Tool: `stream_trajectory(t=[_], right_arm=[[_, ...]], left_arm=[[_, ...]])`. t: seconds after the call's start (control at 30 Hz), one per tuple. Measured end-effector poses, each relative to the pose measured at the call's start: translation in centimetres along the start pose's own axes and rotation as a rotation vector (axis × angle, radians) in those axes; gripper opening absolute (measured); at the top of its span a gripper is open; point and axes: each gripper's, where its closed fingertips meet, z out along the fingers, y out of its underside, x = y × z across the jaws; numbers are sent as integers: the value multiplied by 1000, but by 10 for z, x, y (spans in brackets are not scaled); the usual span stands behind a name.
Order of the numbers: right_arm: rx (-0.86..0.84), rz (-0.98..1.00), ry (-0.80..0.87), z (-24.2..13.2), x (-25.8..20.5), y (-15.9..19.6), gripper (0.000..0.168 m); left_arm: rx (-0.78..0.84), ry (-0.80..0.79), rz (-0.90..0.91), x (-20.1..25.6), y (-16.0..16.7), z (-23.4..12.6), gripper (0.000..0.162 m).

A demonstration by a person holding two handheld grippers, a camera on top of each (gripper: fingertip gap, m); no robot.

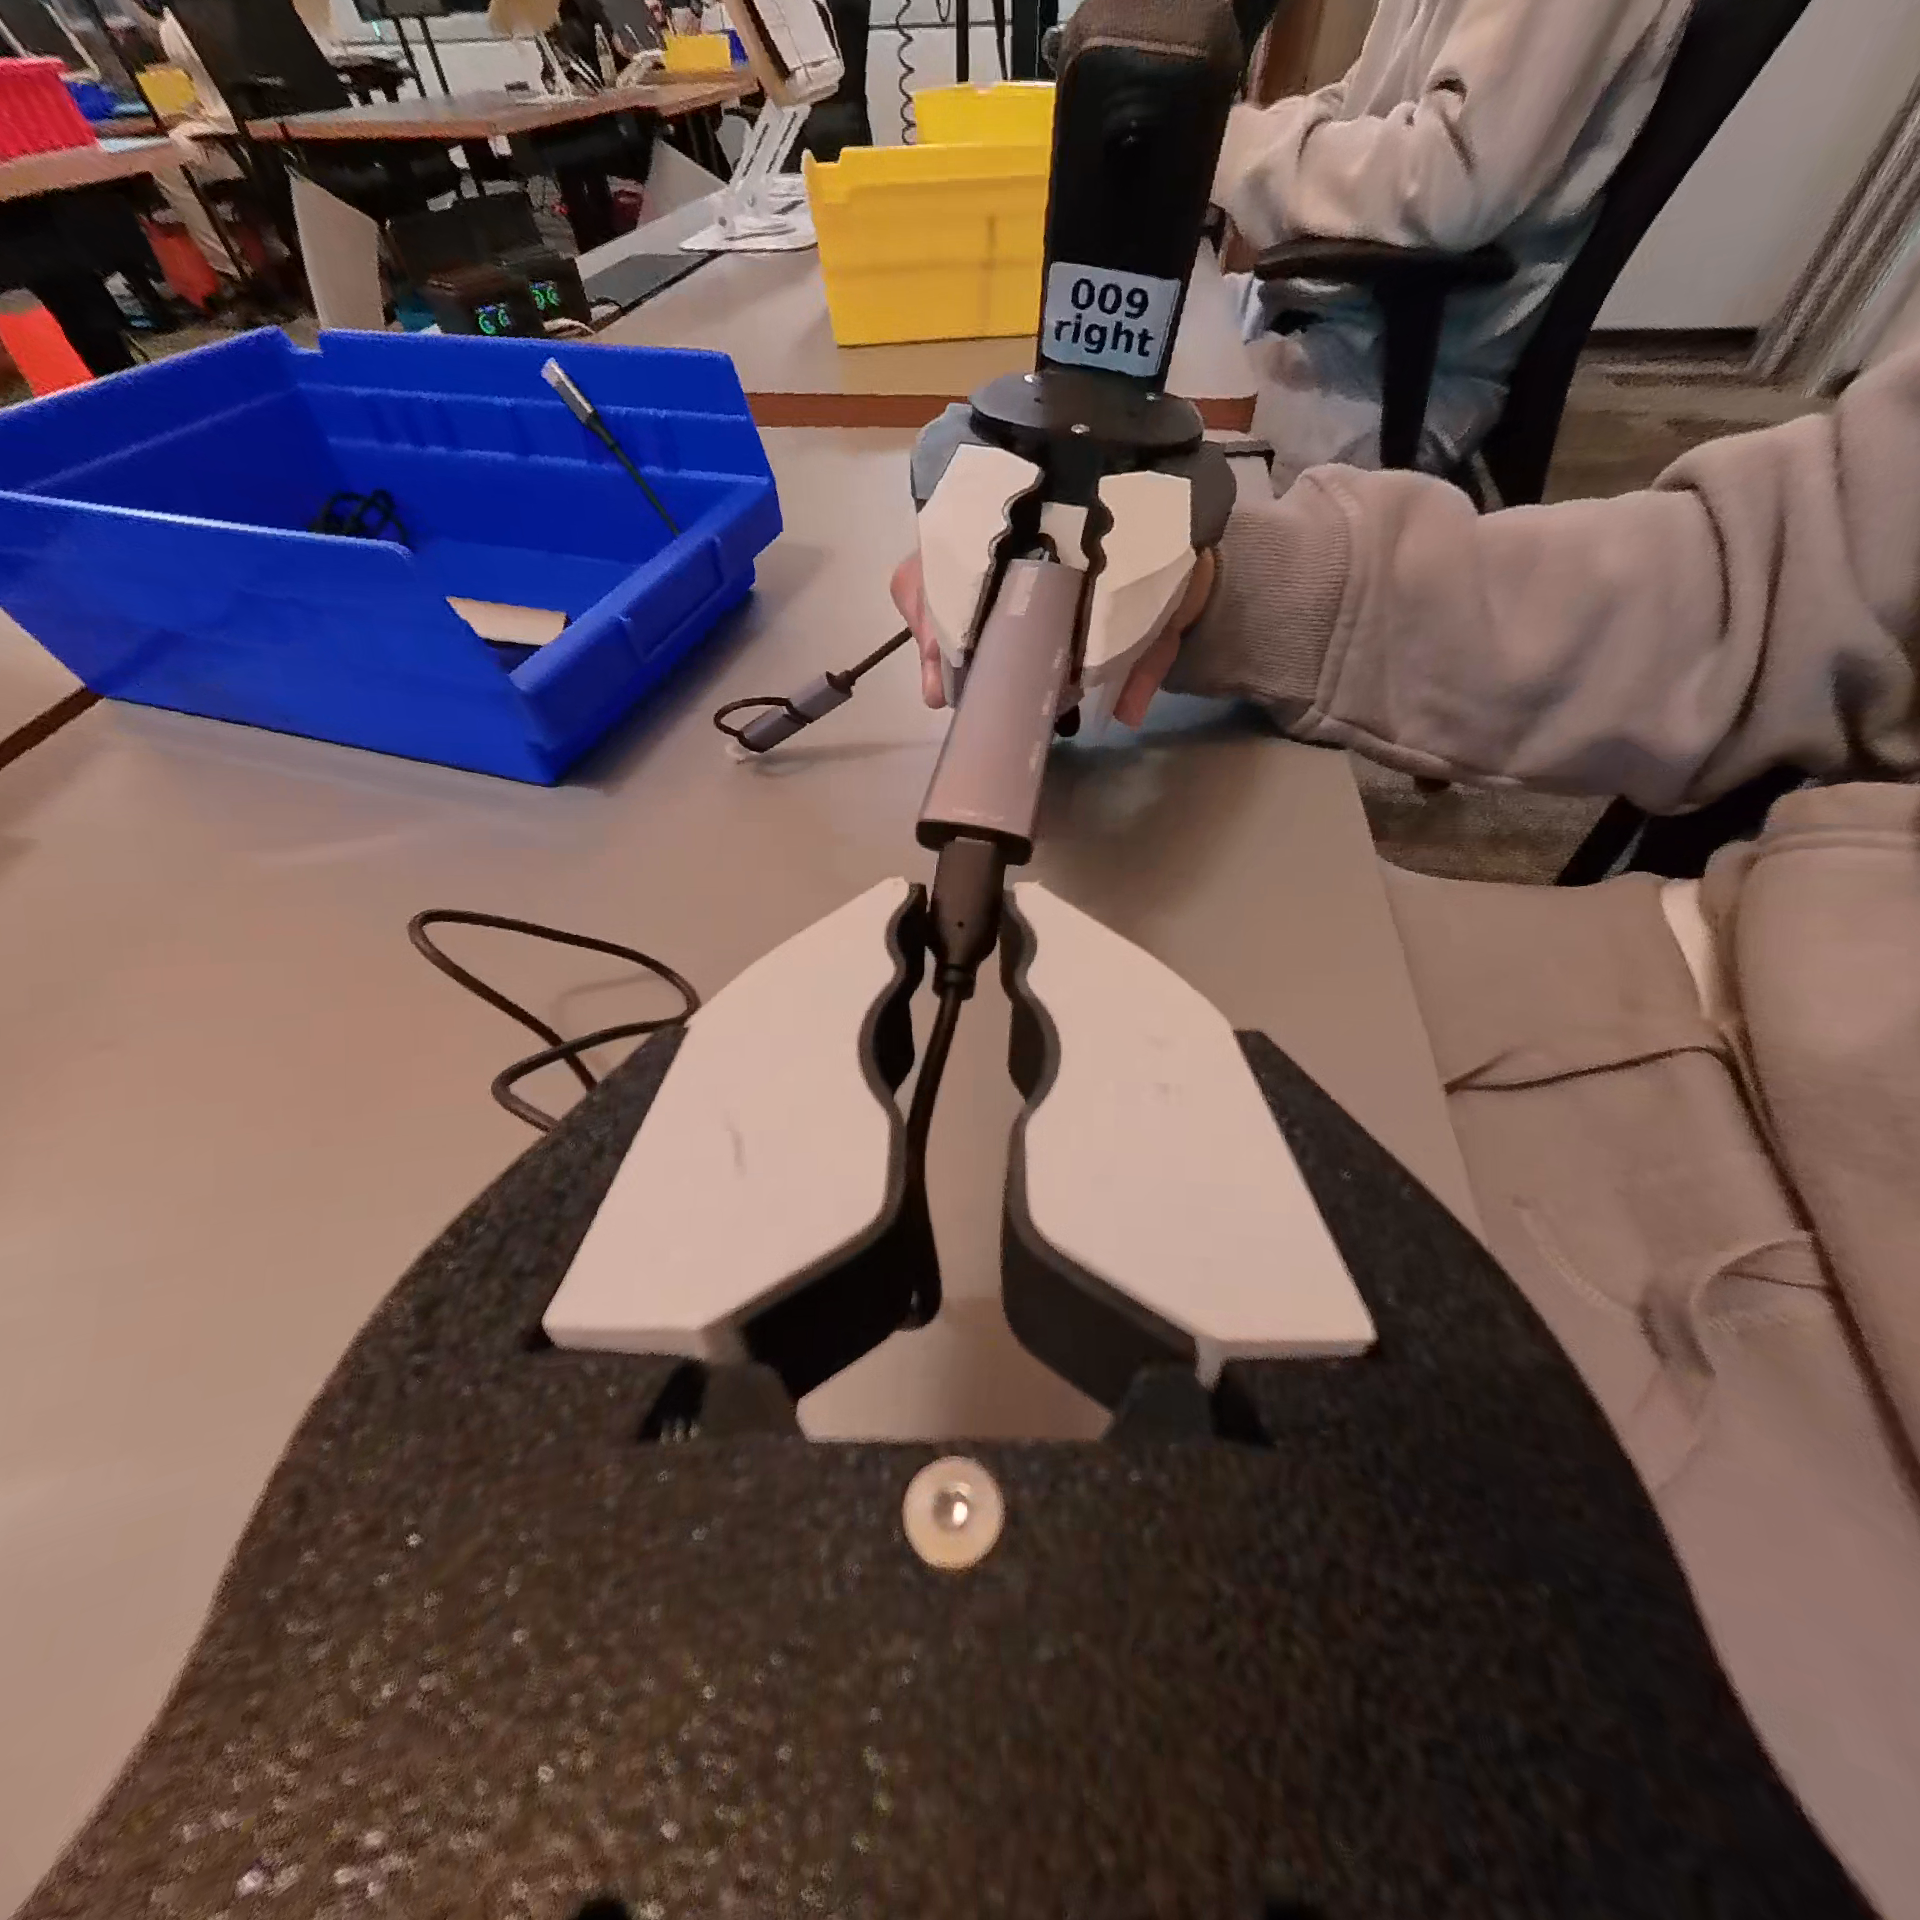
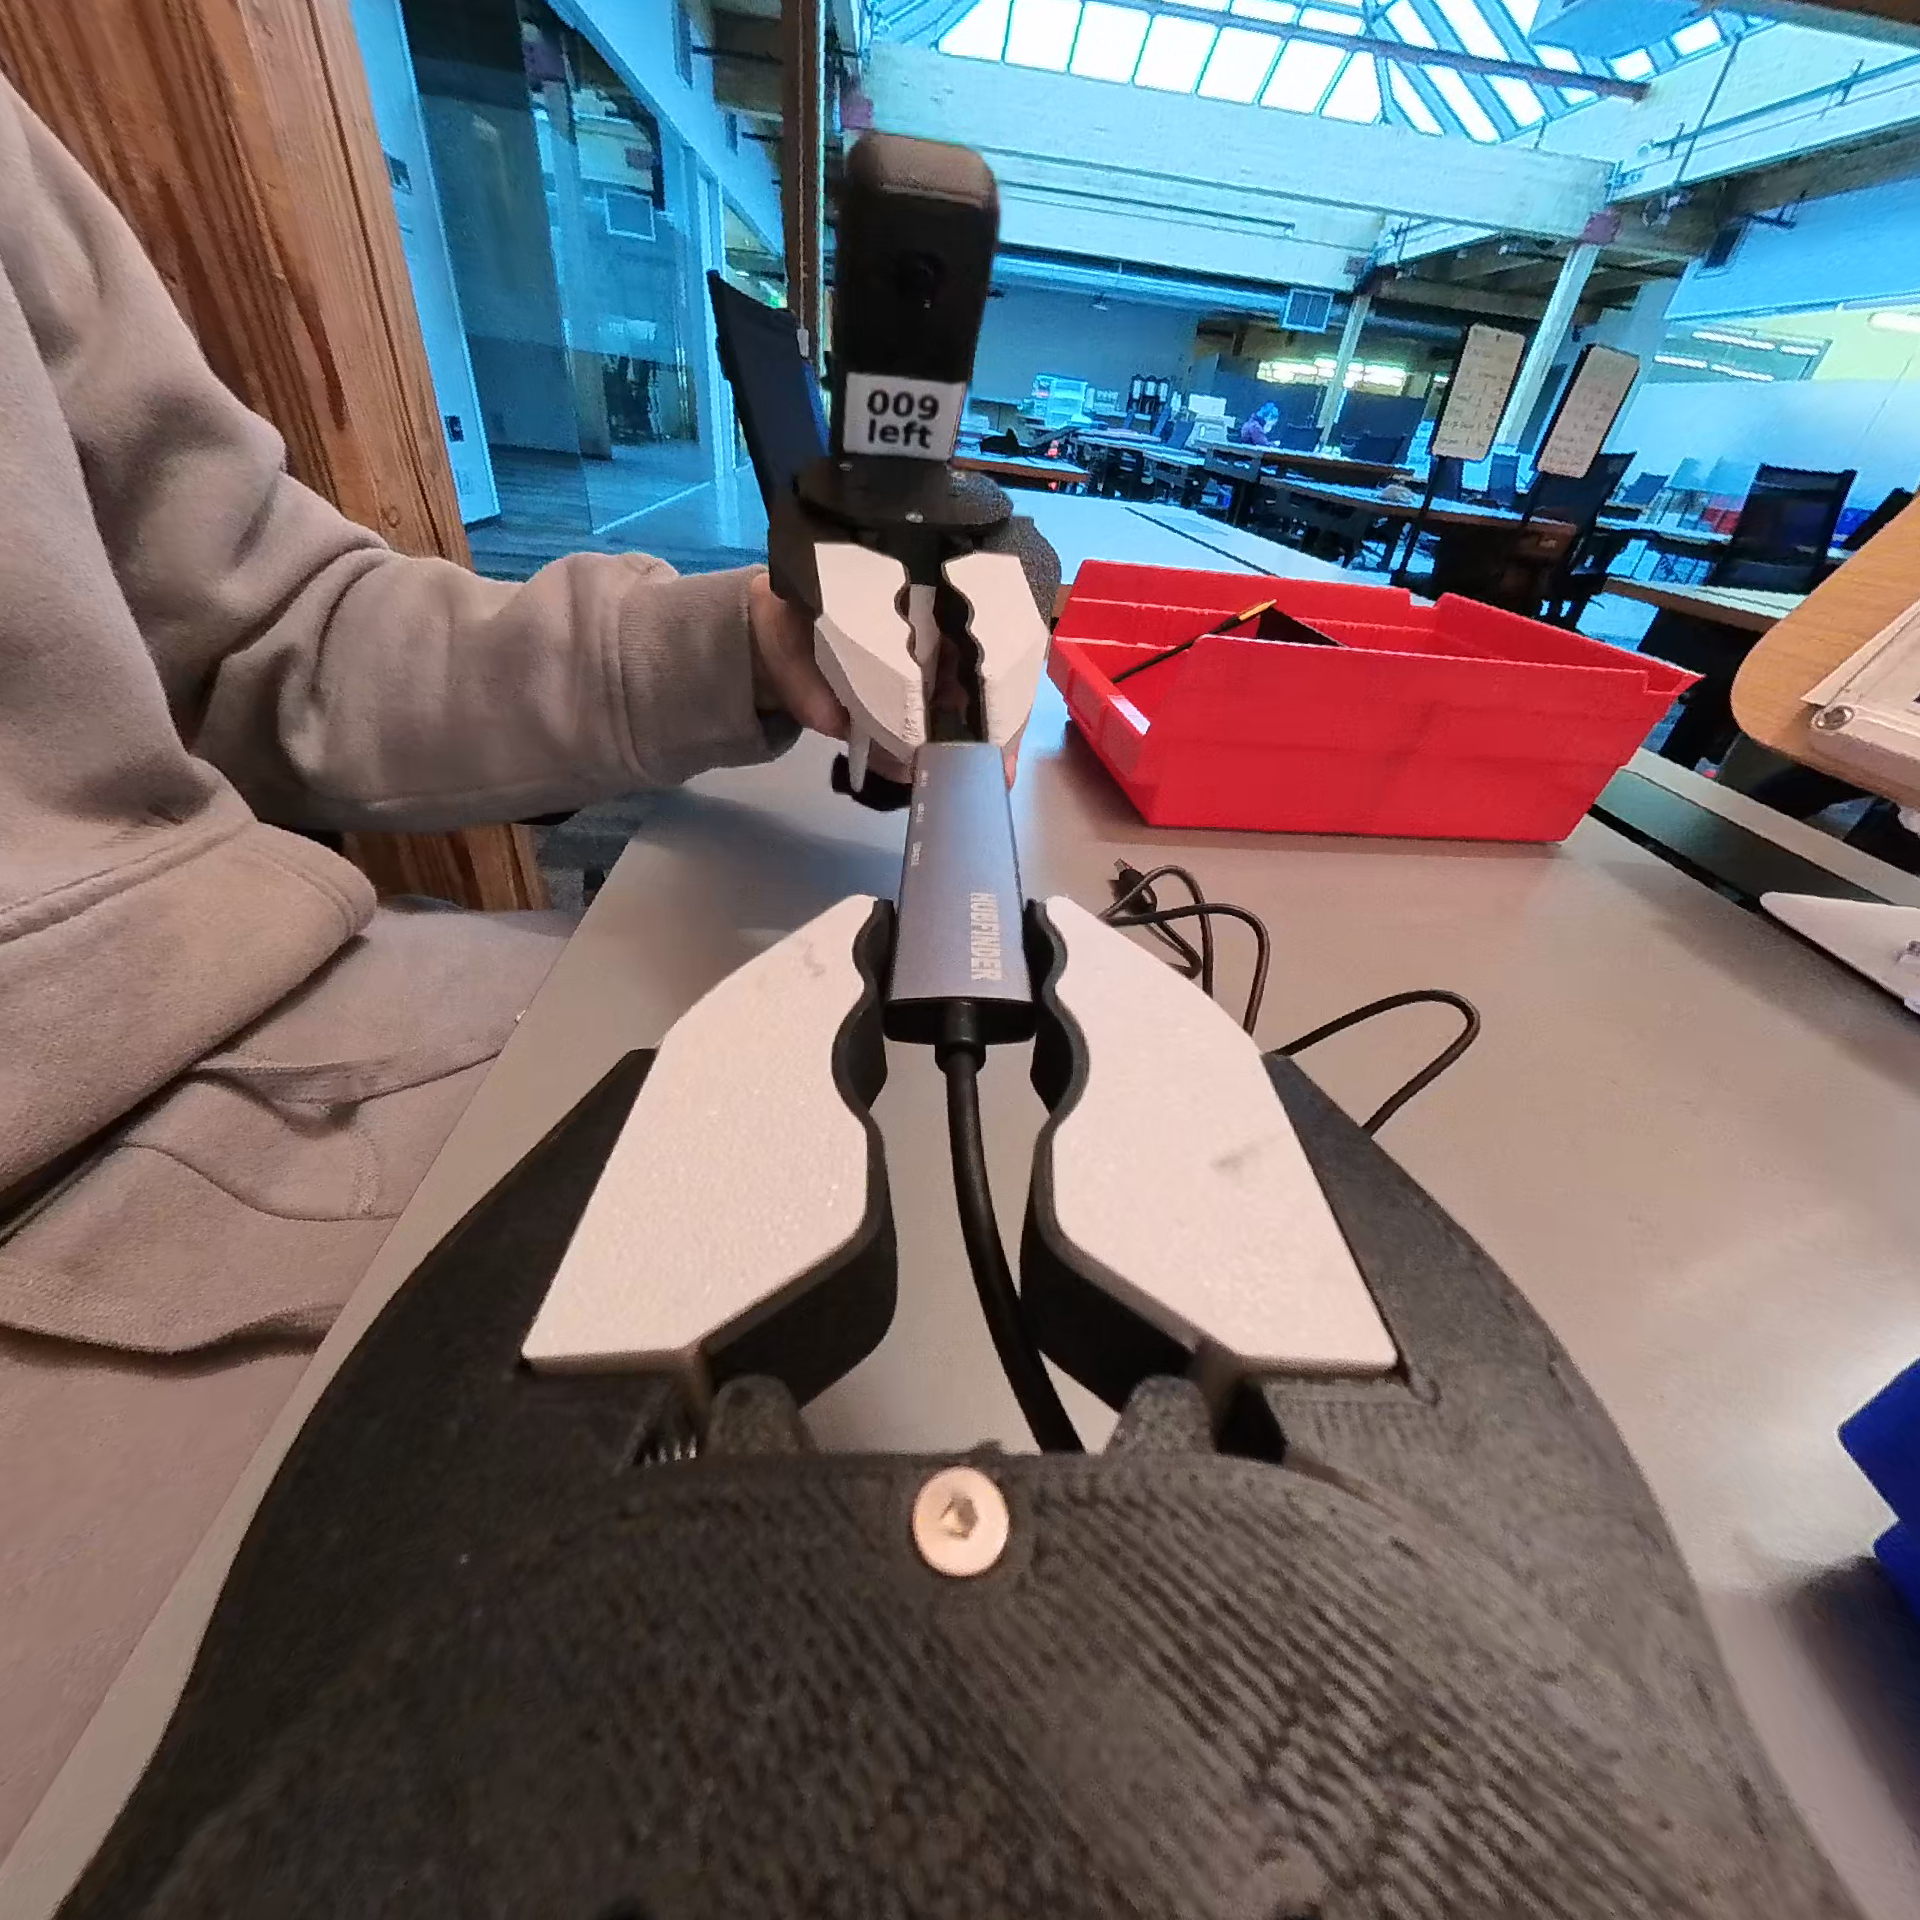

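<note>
In the left wrist view my left gripper [image 1: 961, 904] is shut on a black cable plug [image 1: 961, 914] that sits in the near end of a slim grey USB hub [image 1: 992, 707]. The plug's cable [image 1: 540, 997] loops on the grey table [image 1: 312, 1039]. My right gripper [image 1: 1039, 561] is shut on the hub's far end. In the right wrist view my right gripper [image 2: 961, 925] clamps the hub [image 2: 961, 935], and the hub's own black cable [image 2: 977, 1143] runs back between the fingers. The left gripper [image 2: 940, 675] holds the far end. The hub is held in the air between both grippers.
A blue bin [image 1: 364, 540] with a cable stands at the left, and a yellow bin [image 1: 925, 239] behind. A red bin [image 2: 1351, 717] sits on the table. A grey connector [image 1: 779, 717] lies near the blue bin. The table edge [image 1: 1392, 935] runs along my lap. There is about 8 cm between the tips of the two grippers.
</note>
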Motion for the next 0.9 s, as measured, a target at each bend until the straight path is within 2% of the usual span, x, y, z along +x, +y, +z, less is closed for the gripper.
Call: stream_trajectory(t=[0.13,0.27,0.6,0.9], right_arm=[[-18,7,-5,3,-1,2,25],[-49,32,-8,6,-1,5,25],[-71,91,-10,9,2,8,25],[-131,85,-22,15,-2,15,25]], left_arm=[[-7,-9,61,0,2,-2,12],[-100,-32,130,0,12,-3,12],[-66,-45,138,-5,12,-6,12],[-104,-30,132,-4,17,-10,12]])
